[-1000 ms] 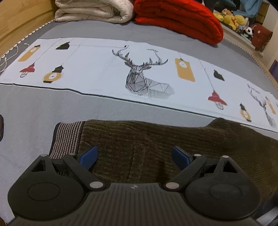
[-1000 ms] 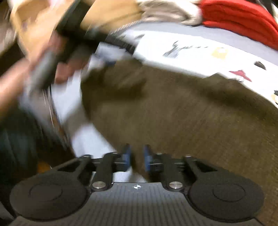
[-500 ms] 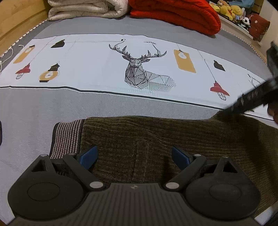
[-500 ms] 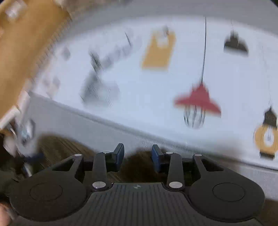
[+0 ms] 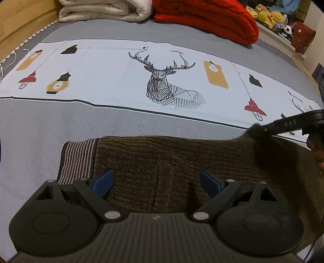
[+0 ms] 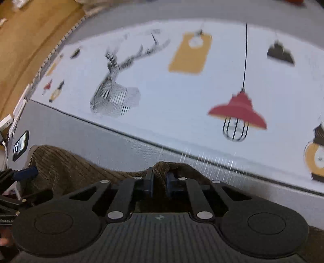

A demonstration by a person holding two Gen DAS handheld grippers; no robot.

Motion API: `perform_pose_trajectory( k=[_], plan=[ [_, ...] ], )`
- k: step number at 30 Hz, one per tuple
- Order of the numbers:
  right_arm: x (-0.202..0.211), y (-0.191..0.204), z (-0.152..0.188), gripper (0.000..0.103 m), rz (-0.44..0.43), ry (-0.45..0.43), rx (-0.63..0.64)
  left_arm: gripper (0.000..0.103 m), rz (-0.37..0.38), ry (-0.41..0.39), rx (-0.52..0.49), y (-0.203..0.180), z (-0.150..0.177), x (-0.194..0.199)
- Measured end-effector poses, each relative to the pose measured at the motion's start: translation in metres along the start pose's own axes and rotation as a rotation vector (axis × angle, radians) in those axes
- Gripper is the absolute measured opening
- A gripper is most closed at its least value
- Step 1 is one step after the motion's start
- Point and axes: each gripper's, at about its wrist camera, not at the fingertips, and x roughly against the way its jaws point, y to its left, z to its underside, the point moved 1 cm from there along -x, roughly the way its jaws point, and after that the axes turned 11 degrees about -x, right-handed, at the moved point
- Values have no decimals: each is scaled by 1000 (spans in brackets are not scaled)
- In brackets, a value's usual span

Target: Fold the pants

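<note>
1. Pants [image 5: 182,161]: olive-brown corduroy, lying flat on the near grey band of the bed cover [image 5: 50,129]. The striped waistband [image 5: 78,159] is at the left end of the garment in the left wrist view.
2. Left gripper [image 5: 157,183]: jaws spread wide, blue pads [image 5: 103,182] standing apart over the corduroy just right of the waistband. Nothing is pinched between them.
3. Right gripper [image 6: 160,183]: jaws drawn nearly together on a raised ridge of corduroy at the far edge of the pants [image 6: 162,168]. The fabric bunches up between the two pads. In the left wrist view the same tool [image 5: 293,123] comes in from the right and meets the far right corner of the pants.
4. Containers: none identifiable in either view.
5. Writing: pale letters "DAS" legible on the side of the right gripper in the left wrist view; the characters before them are too small to read. A small word printed above the deer's antlers is not legible.
6. Bed cover print: geometric deer [image 5: 168,85], red cage lamp [image 6: 238,117], yellow and black lanterns on a pale panel.
7. Far end of bed: folded cream blanket [image 5: 105,10] beside a folded red blanket [image 5: 212,18]. Plush toys [image 5: 267,12] on a ledge at upper right.
8. Right wrist view is motion-blurred. A small dark-framed device [image 6: 20,144] lies at the left bed edge; type unclear.
</note>
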Motion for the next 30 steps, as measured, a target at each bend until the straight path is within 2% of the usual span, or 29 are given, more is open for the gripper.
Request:
perform_pose_trajectory(
  k=[2, 4, 7, 9, 10, 11, 13, 15, 18, 20, 21, 22, 27, 29, 30],
  plan=[
    [-2, -8, -3, 10, -13, -40, -30, 95, -2, -1, 1, 0, 0, -1],
    [-13, -15, -2, 10, -5, -33, -39, 95, -7, 1, -5, -1, -1, -2],
    [-17, -14, 0, 11, -6, -69, 20, 95, -22, 4, -27, -3, 0, -3],
    [-8, -17, 0, 14, 8, -83, 14, 95, -25, 4, -34, -4, 0, -3],
    [-5, -14, -1, 21, 31, -100, 3, 95, -26, 5, -35, -4, 0, -3],
    [6, -14, -2, 30, 73, -158, -13, 95, -26, 5, -36, -4, 0, -3],
    [24, -10, 0, 36, 134, -273, 4, 95, -25, 5, -35, -3, 0, -1],
    [42, -9, 6, 43, 202, -323, 37, 95, -30, 2, -38, -4, 1, 2],
    [67, 0, 37, 46, 198, -337, 101, 95, -44, -4, -57, -9, 5, 8],
    [84, 8, 68, 61, 202, -354, 126, 97, -45, -9, -64, -14, 9, 14],
    [92, 12, 84, 66, 204, -357, 126, 103, -40, -10, -62, -17, 14, 17],
    [98, 15, 105, 72, 212, -356, 107, 103, -41, -12, -58, -20, 19, 20],
    [92, 17, 184, 73, 294, -338, 1, 103, -63, 12, -106, -43, 49, 20],
    [70, 4, 206, 73, 345, -308, -33, 103, -106, 54, -146, -56, 64, 6],
    [61, -1, 213, 73, 364, -315, -29, 103, -154, 39, -186, -64, 72, 2]
  ],
)
